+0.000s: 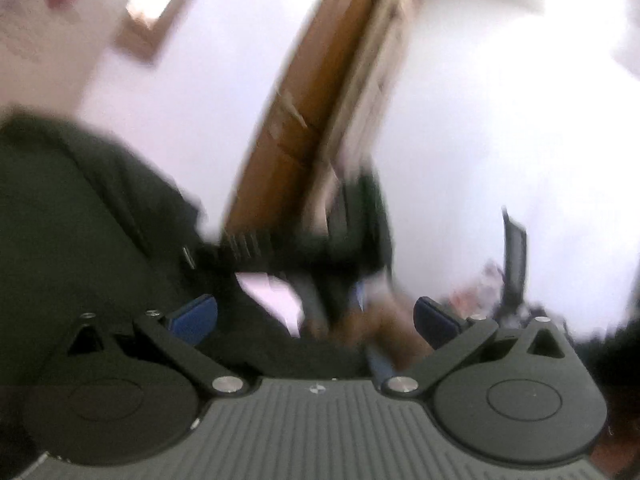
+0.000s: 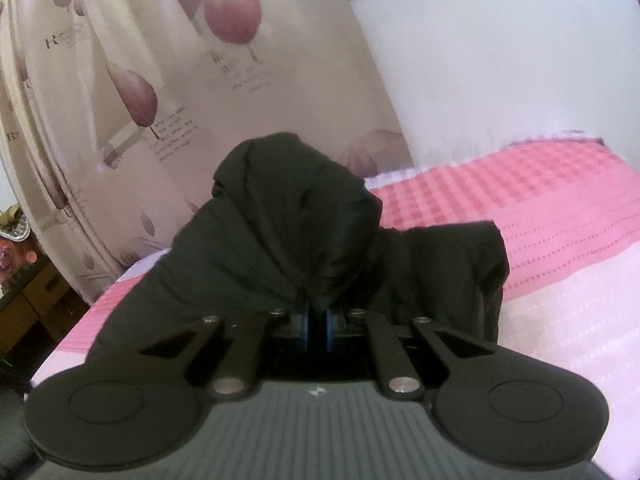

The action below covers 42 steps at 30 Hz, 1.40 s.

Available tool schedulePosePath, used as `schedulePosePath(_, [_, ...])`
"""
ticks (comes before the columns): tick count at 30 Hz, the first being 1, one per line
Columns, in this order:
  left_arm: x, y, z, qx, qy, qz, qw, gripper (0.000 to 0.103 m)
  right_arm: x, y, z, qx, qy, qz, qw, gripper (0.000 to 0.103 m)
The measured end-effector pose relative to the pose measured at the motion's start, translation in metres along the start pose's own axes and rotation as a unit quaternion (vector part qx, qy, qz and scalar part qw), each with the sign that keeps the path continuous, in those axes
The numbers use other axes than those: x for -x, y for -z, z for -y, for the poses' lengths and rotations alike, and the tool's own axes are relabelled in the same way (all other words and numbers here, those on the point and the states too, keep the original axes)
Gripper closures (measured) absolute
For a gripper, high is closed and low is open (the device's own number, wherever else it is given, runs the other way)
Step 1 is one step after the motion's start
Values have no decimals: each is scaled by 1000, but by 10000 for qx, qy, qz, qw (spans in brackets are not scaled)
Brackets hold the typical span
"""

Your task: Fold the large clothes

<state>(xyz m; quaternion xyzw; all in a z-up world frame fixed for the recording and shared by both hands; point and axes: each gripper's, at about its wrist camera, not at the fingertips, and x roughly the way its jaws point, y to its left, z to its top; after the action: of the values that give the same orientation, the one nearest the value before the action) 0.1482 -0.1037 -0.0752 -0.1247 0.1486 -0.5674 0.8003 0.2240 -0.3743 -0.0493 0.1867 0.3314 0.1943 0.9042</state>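
In the right wrist view a curtain [image 2: 132, 80] printed with purple trees was seen along the left side, with a pale wall [image 2: 500, 52] to its right. At the far left edge a brown piece of furniture [image 2: 28, 304] was cut off and could not be made out. The bed [image 2: 540, 200], under a pink checked cover, ran from the lower left to the right edge, and its right half lay bare, so open room was left there. The black jacket [image 2: 280, 232] was spread over the left and middle of the bed, one bunched fold raised above the rest, its right edge ending near the middle of the cover. The right gripper [image 2: 317, 326] was shown with its blue pads almost together, pinched on a gathered fold of the jacket.

The left wrist view was heavily blurred. Dark cloth, probably the same jacket, filled its left side, a brown door [image 1: 316, 92] slanted through the middle, and a washed-out white wall filled the right. A dark shape beyond the fingers was too smeared to identify. The left gripper [image 1: 316, 318] was shown wide, blue pads well apart, and nothing was seen pressed between them.
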Motion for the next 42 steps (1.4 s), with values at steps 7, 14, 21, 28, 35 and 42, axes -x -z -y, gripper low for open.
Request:
schedulePosePath(7, [51, -83, -87, 133, -1852, -156, 9825, 0, -2, 8, 8, -66, 95, -32, 9999, 95])
schedulePosePath(14, [32, -65, -166, 1177, -1928, -1168, 9671, 0, 26, 6, 0, -300, 251, 313, 9987, 45])
schedulePosePath(21, [46, -52, -157, 1122, -1851, -950, 9717, 0, 77, 19, -19, -645, 122, -61, 9978, 0])
schedulePosePath(28, [52, -45, -172, 1200, -1601, -1029, 9744, 0, 55, 55, 0, -582, 558, -771, 9938, 1])
schedulePosePath(35, [63, -30, -185, 1878, -1112, -1185, 9687, 0, 31, 59, 9, -635, 164, -661, 9957, 0])
schedulePosePath(42, [71, -14, -178, 2168, -1033, -982, 9658, 12, 15, 60, 14, -881, -485, -557, 9934, 24])
